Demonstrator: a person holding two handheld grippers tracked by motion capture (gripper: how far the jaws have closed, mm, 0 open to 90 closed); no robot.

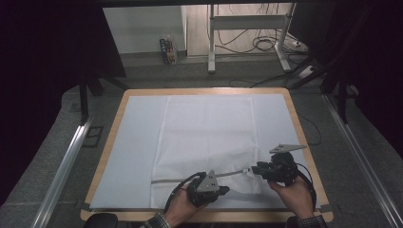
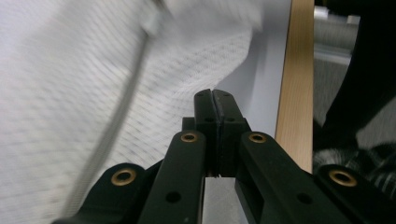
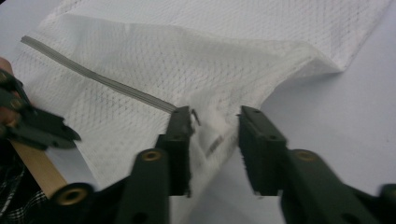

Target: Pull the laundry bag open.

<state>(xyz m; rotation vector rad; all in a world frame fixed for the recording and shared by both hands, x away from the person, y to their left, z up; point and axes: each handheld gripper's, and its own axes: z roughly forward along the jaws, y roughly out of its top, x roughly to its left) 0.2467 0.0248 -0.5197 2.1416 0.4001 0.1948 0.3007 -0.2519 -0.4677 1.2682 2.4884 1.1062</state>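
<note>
A white mesh bag [image 1: 209, 128] lies flat on a pale blue mat [image 1: 138, 142], its grey zipper [image 1: 164, 180] running across the near end. My right gripper [image 1: 254, 169] is open, its jaws standing either side of the zipper's right end, where the mesh [image 3: 187, 56] bunches up. In the right gripper view, the zipper [image 3: 93, 77] runs to the inner face of one jaw of that gripper [image 3: 215, 114]. My left gripper [image 1: 224, 190] is shut, jaws pressed together [image 2: 215, 93], just above the bag's near edge [image 2: 56, 70]. I see nothing held between them.
The mat covers a wooden table [image 1: 204, 90], whose near edge [image 2: 294, 93] lies close beside the left gripper. Metal rails [image 1: 66, 161] flank the table. Beyond it stand desk legs [image 1: 211, 42], cables and a small carton [image 1: 167, 50] on the floor.
</note>
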